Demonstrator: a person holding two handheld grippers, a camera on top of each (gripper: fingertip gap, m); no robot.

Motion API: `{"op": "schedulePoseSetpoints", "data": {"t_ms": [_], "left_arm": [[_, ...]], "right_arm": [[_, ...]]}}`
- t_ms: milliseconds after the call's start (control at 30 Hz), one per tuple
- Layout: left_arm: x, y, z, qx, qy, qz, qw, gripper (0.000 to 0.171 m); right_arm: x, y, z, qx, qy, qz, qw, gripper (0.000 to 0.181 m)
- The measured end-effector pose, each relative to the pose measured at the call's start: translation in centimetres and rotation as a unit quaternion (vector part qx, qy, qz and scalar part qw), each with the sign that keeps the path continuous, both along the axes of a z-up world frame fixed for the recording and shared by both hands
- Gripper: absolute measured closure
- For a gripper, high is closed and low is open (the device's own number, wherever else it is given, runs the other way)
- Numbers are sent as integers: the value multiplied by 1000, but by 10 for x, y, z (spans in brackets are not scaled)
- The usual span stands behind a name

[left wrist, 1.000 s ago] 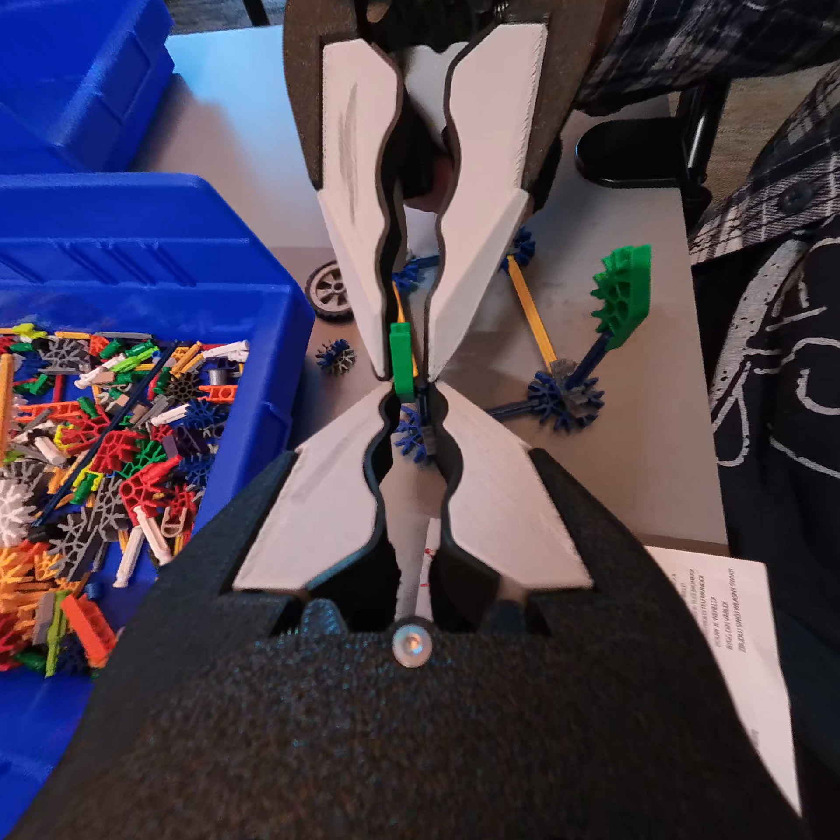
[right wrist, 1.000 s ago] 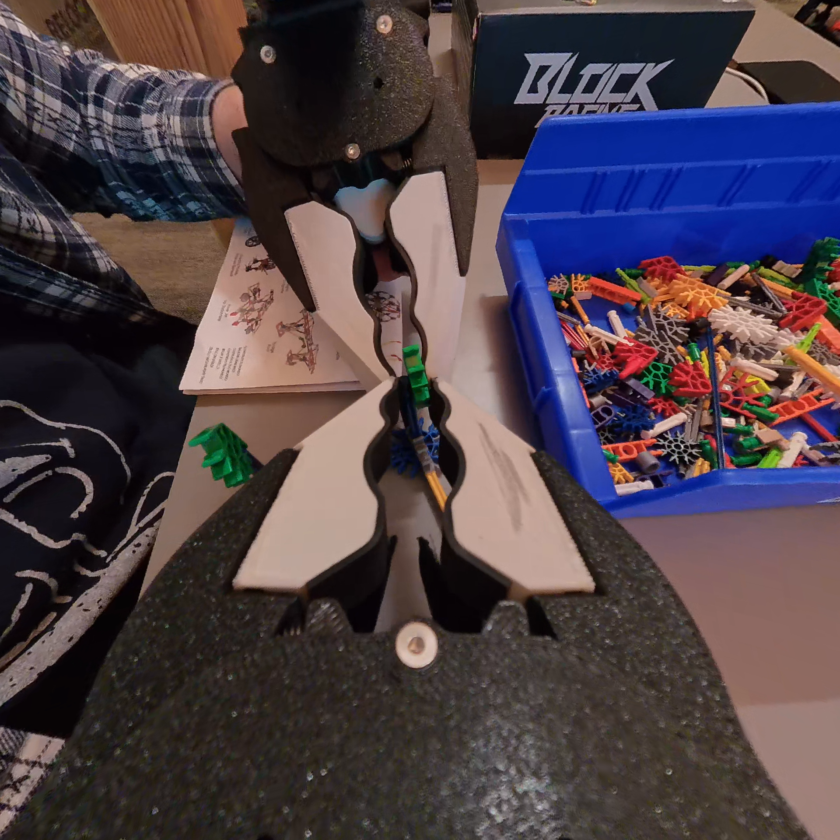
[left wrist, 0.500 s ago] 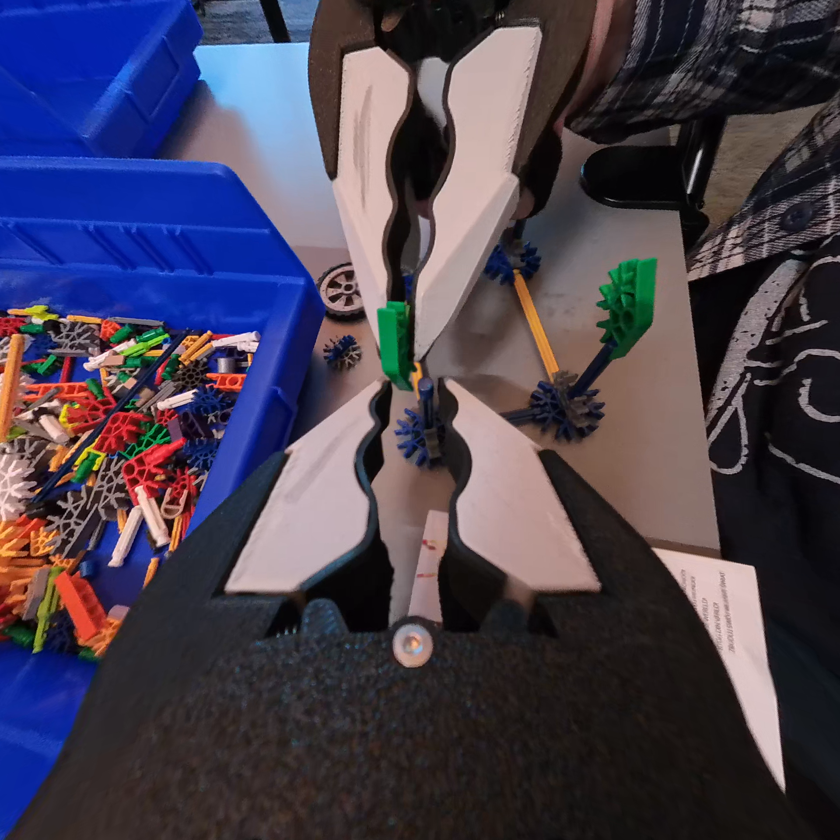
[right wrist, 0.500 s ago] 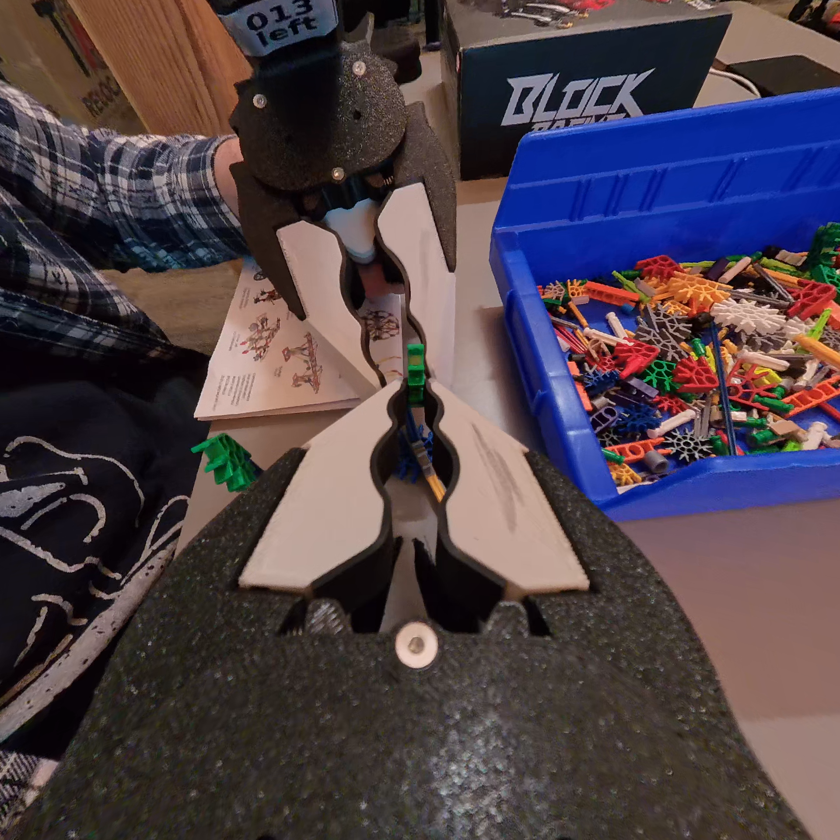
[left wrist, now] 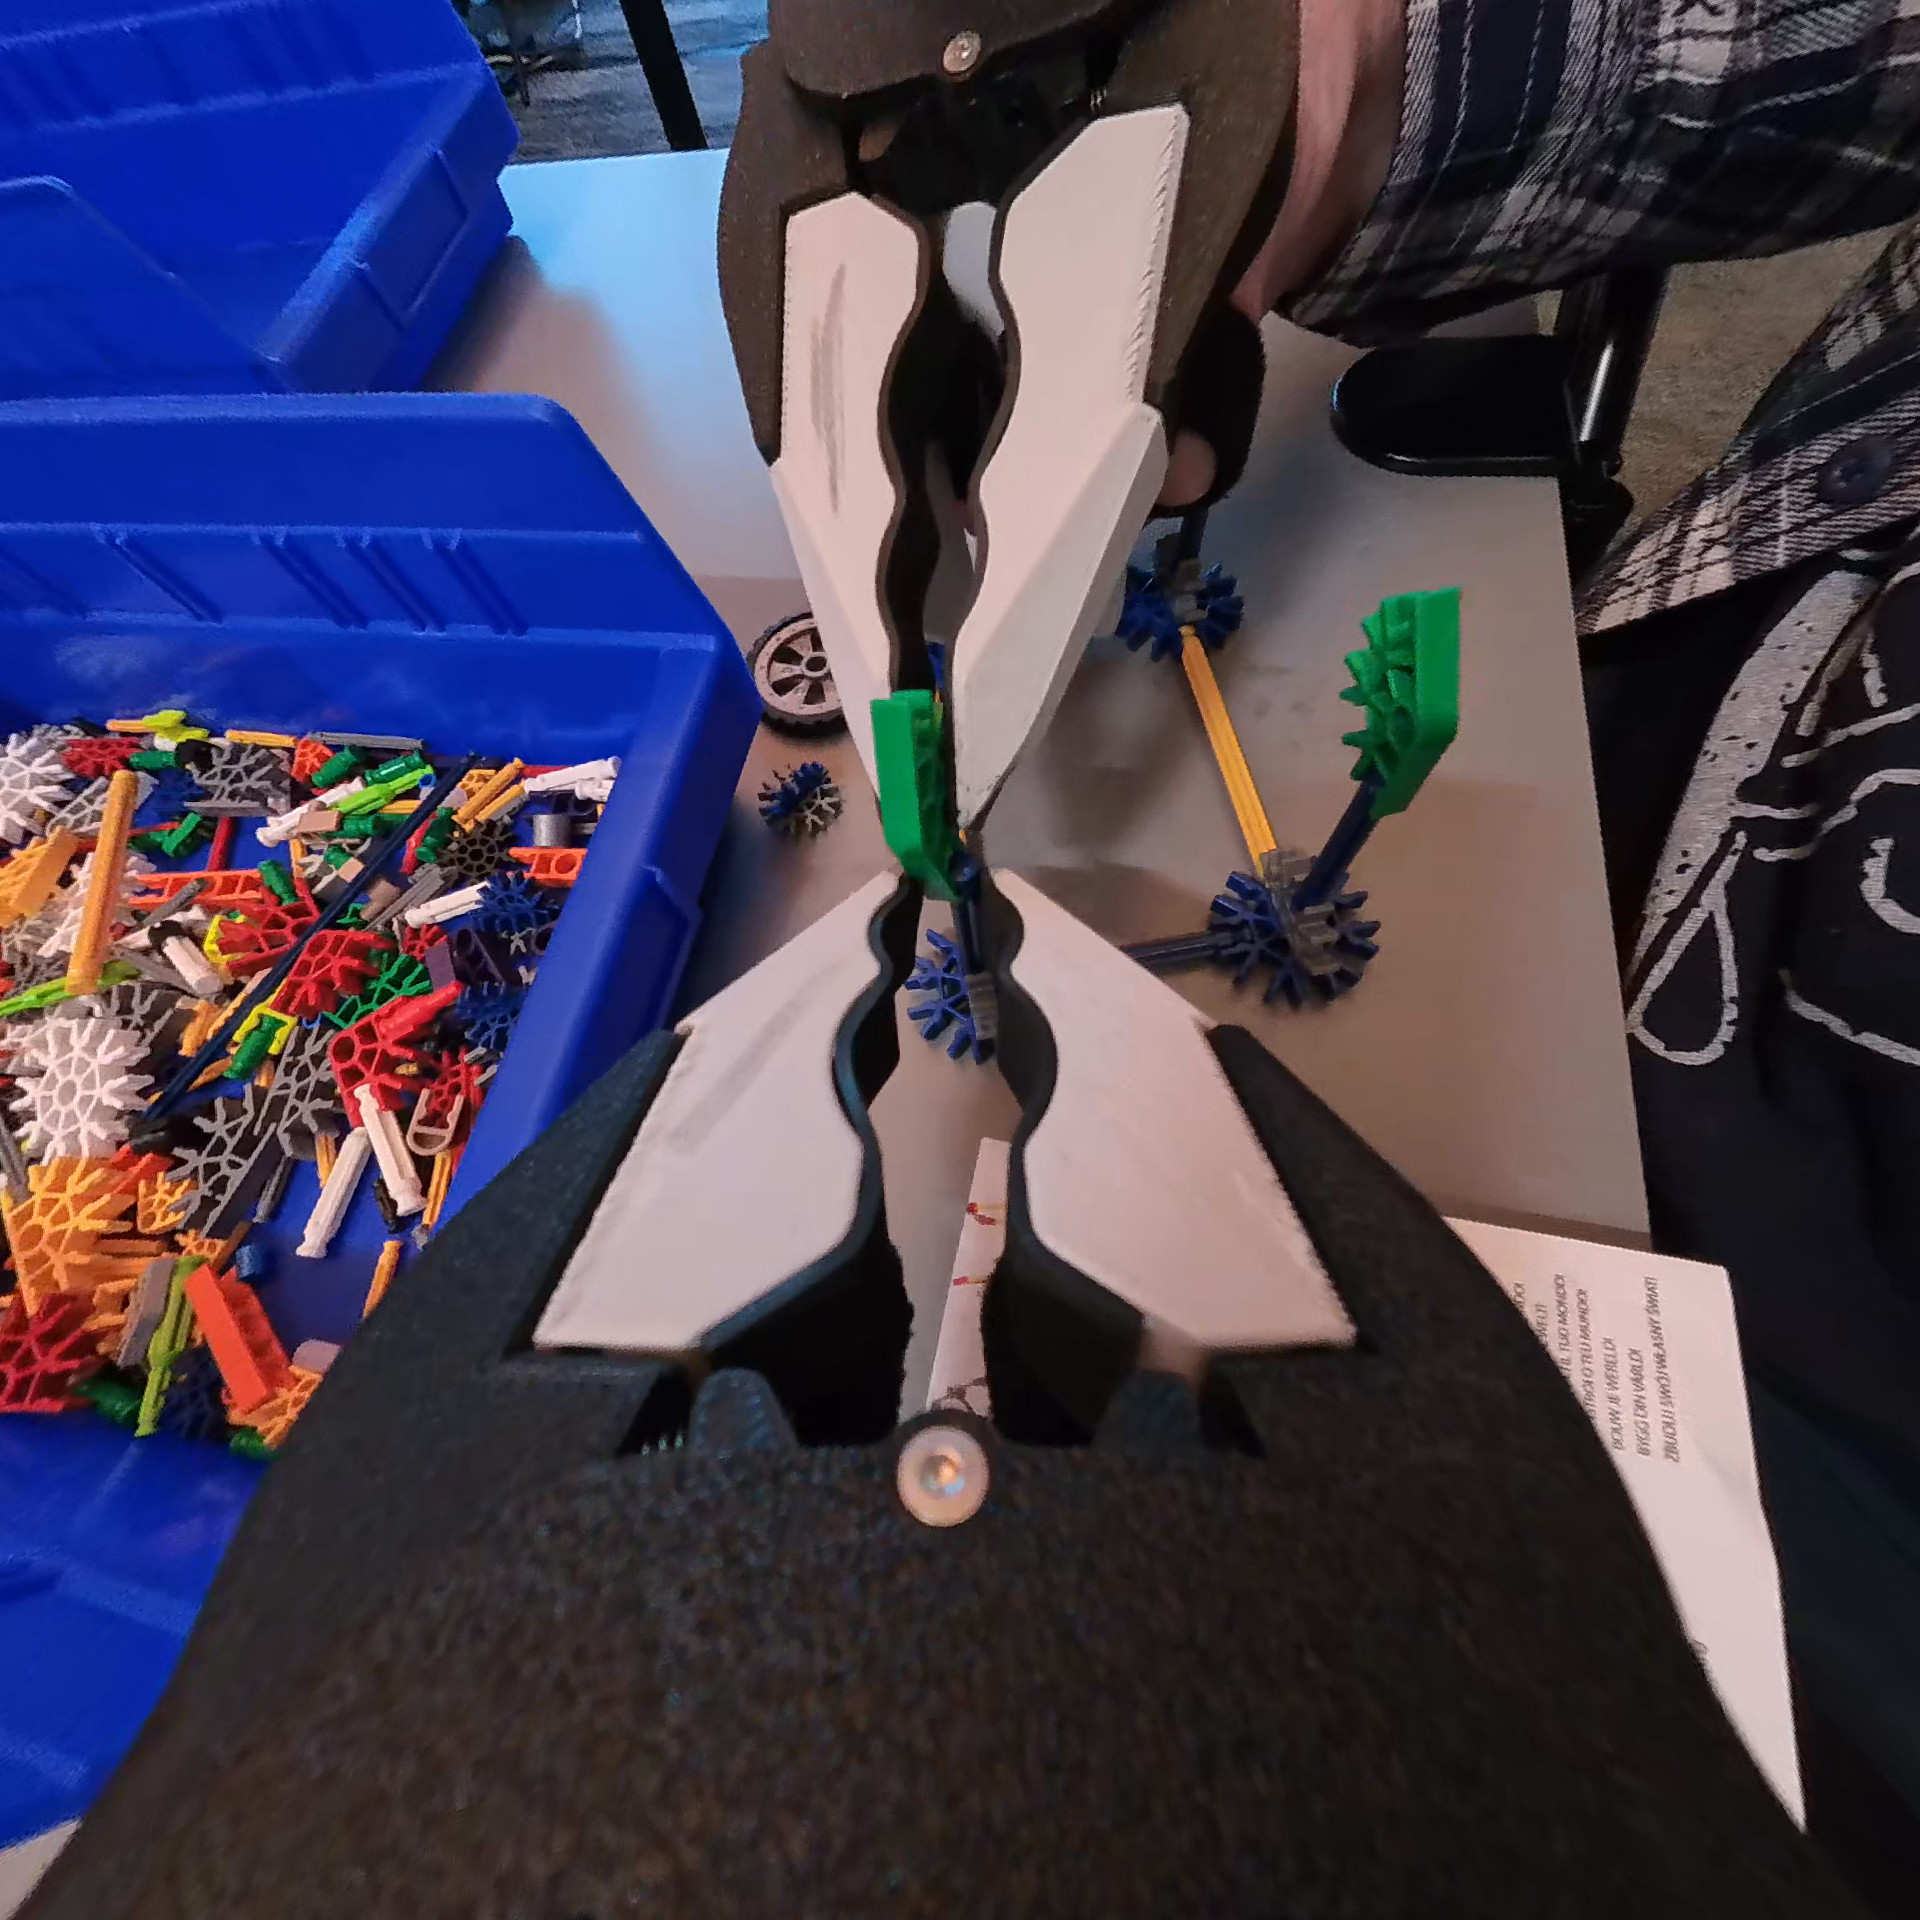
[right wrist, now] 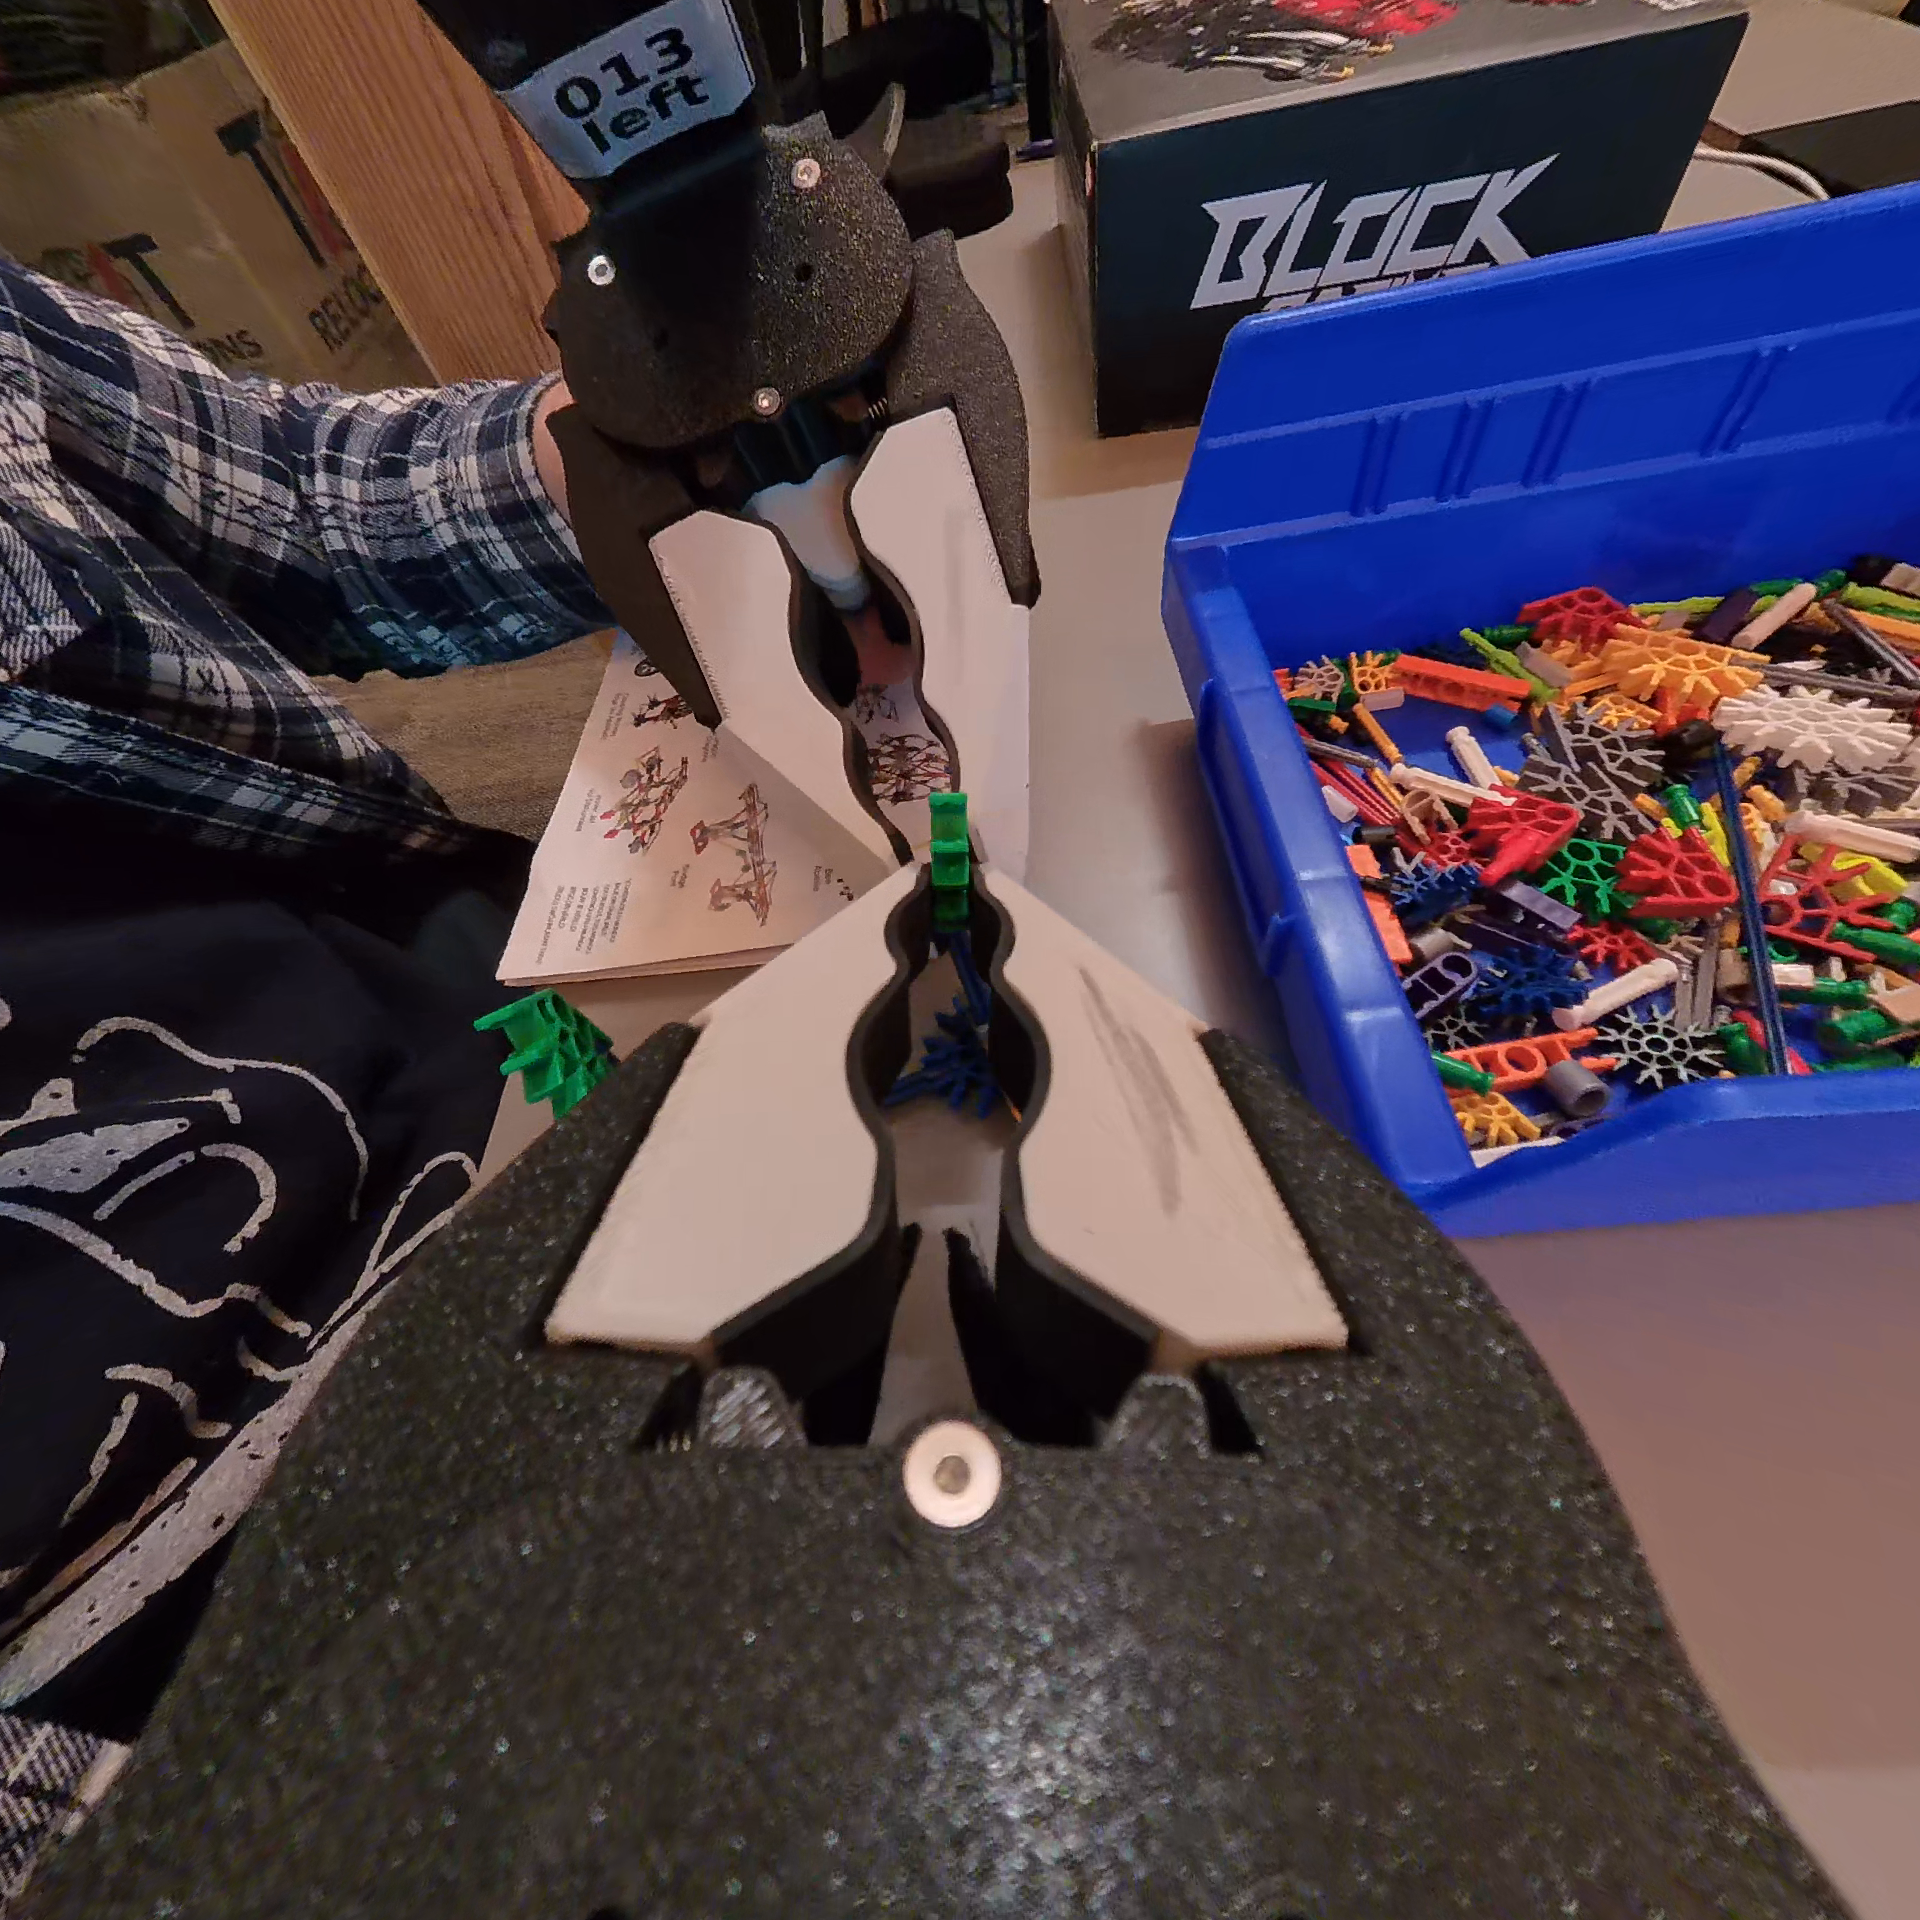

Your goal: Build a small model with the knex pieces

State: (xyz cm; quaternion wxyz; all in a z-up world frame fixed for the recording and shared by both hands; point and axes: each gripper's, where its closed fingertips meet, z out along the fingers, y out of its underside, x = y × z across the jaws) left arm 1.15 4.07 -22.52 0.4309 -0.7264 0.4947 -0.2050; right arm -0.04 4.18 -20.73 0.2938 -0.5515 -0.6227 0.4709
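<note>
Nearby: blue bin (left wrist: pixel 644 665), wheel (left wrist: pixel 795 677), booklet (right wrist: pixel 665 831).

Left gripper (left wrist: pixel 940 883) level and pointing forward, white fingers (left wrist: pixel 748 1122) drawn close, tips nearly meeting. Right gripper (right wrist: pixel 951 883) opposite, tip to tip with it, fingers (right wrist: pixel 1132 1122) likewise pinched narrow. Each in a hand (left wrist: pixel 1288 208) behind its black body, plaid sleeves (right wrist: pixel 260 540) reaching in from the sides.

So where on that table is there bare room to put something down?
Bare table lies in front of the blue bin, near the right gripper. Crowded: around the rod-and-connector model, wheel and leaflet, where both grippers meet.
</note>
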Motion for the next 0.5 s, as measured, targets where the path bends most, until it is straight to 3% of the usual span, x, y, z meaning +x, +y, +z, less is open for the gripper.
{"op": "schedulePoseSetpoints", "data": {"t_ms": [500], "left_arm": [[0,5,0,10,-2,5,1000,161]], "right_arm": [[0,2,-4,13,-8,-4,1000,176]]}}
